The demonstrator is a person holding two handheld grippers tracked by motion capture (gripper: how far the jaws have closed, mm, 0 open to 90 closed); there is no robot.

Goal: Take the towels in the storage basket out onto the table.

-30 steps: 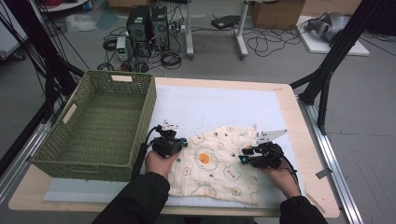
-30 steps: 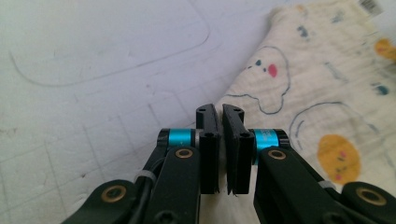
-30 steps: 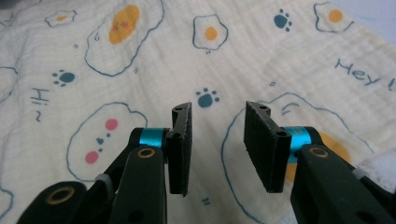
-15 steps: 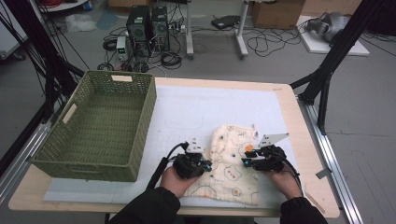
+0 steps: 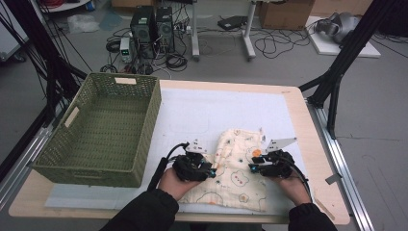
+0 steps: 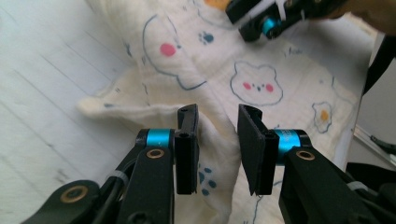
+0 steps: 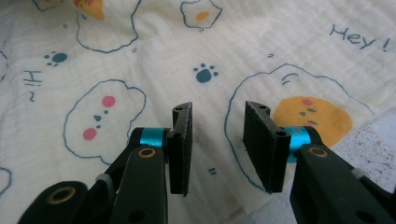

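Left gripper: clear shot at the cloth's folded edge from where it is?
Probably yes. The left gripper has just been opening its jaws, with a raised fold of the cloth between them and nothing blocking.

A green wicker basket [image 5: 103, 127] sits on the table [image 5: 315, 144]; computer towers [image 5: 153, 26] stand beyond.

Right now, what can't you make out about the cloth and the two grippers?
- High view: the cloth edges nearest the person, covered by the hands.
- Left gripper view: cloth under the left gripper, whose jaws have just been opening; a fold stands between them, contact unclear.
- Right gripper view: cloth beneath the right gripper, hidden by its body.
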